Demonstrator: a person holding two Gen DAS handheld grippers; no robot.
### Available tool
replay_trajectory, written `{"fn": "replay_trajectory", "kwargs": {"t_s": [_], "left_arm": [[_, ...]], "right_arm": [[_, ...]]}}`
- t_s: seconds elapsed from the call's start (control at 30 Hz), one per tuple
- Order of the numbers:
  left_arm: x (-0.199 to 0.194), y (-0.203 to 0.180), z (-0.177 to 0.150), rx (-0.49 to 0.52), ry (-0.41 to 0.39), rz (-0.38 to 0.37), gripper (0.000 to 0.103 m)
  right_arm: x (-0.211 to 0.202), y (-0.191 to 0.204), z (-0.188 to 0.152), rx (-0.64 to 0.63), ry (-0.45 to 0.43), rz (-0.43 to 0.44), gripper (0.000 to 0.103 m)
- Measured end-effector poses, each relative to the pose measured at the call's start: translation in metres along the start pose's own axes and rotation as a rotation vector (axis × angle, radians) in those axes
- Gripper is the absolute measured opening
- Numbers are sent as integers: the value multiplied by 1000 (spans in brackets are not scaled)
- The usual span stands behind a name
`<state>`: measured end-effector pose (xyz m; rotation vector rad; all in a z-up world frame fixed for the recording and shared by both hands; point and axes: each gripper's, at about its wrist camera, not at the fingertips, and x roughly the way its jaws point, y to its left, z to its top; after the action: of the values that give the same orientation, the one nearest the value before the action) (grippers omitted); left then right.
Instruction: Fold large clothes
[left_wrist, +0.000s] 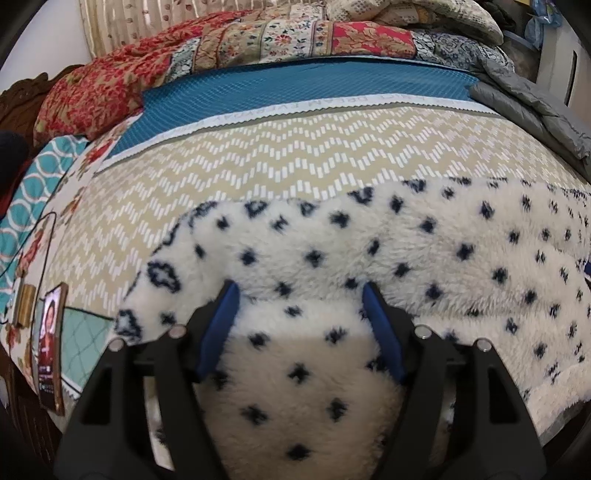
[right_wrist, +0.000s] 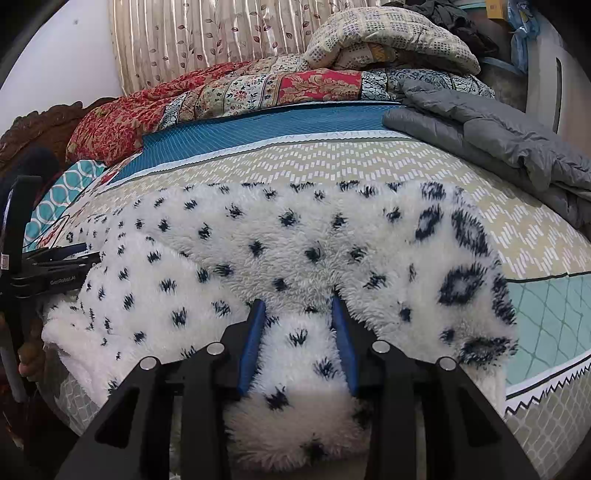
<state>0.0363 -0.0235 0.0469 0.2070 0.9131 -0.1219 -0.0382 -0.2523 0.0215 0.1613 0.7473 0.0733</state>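
- On the bed (left_wrist: 280, 155), the left tool (left_wrist: 299, 291) and right tool (right_wrist: 298, 306) stood wide over the fleece garment (left_wrist: 369, 240).
- Both should pinch the near edge evenly, I think.

We find ourselves in a home bedroom. A bed (right_wrist: 332, 162) fills both views, dressed in a beige zigzag-print sheet with a teal band. Patchwork floral quilts (right_wrist: 229, 92) and a folded comforter (right_wrist: 388, 40) are heaped along its far side, beside a grey puffer jacket (right_wrist: 498, 136). We note a leaf-patterned striped curtain (right_wrist: 207, 40) behind, and a carved wooden headboard (right_wrist: 40, 122) at the left.
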Motion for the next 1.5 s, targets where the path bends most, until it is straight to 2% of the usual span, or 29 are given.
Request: {"fn": "replay_trajectory", "kwargs": {"t_s": [1.5], "left_arm": [[-3,-2,-5,3,-4,2,69]], "right_arm": [[1,-3,0,4,-4,-3,81]]}}
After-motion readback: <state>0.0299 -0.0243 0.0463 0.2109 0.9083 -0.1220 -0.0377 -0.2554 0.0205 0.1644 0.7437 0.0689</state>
